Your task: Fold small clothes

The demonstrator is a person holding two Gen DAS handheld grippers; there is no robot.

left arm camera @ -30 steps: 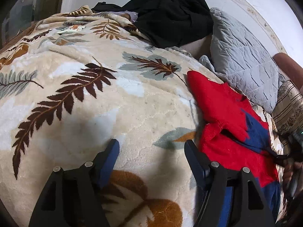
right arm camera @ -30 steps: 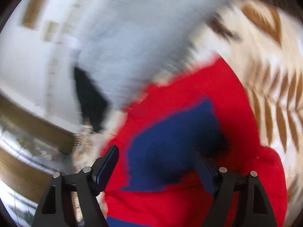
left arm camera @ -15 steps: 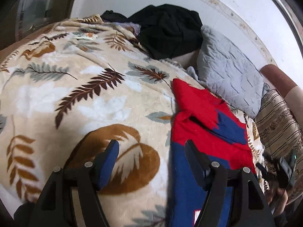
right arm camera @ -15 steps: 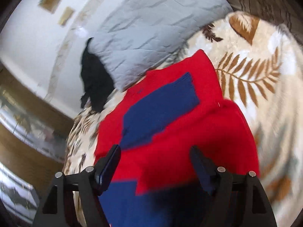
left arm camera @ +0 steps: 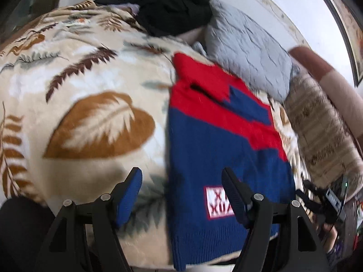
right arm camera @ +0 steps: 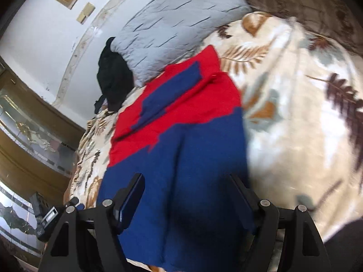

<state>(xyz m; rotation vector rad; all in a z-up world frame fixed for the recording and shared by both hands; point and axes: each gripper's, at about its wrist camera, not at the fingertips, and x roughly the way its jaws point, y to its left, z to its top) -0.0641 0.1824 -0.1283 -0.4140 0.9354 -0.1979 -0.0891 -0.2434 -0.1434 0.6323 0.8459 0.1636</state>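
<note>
On the bed, both views smeared by motion blur; fine detail lost. Sweater (left arm camera: 217, 149) lies flat on the blanket (left arm camera: 74, 83), hem toward the cameras, far end just beside the grey pillow (left arm camera: 245, 52). Hem's bottom edge cut off in the right wrist view; in the left wrist view the right finger (left arm camera: 236, 197) covers part of a white patch (left arm camera: 215, 204) — its red lettering unreadable.

Knit, ribbed at the hem; lower body navy, upper part red with a jagged colour join, one sleeve seemingly folded across the chest, though blur makes that unsure. Blanket plush, cream, printed with brown and rust fern leaves. Pillow quilted in a diamond stitch. Black clothing (left arm camera: 172, 6) heaped at the head of the bed.

Left gripper (left arm camera: 181, 176) — jaws wide, empty, straddling the sweater's left edge. Right gripper (right arm camera: 187, 184) jaws wide too, empty, over the navy body.
</note>
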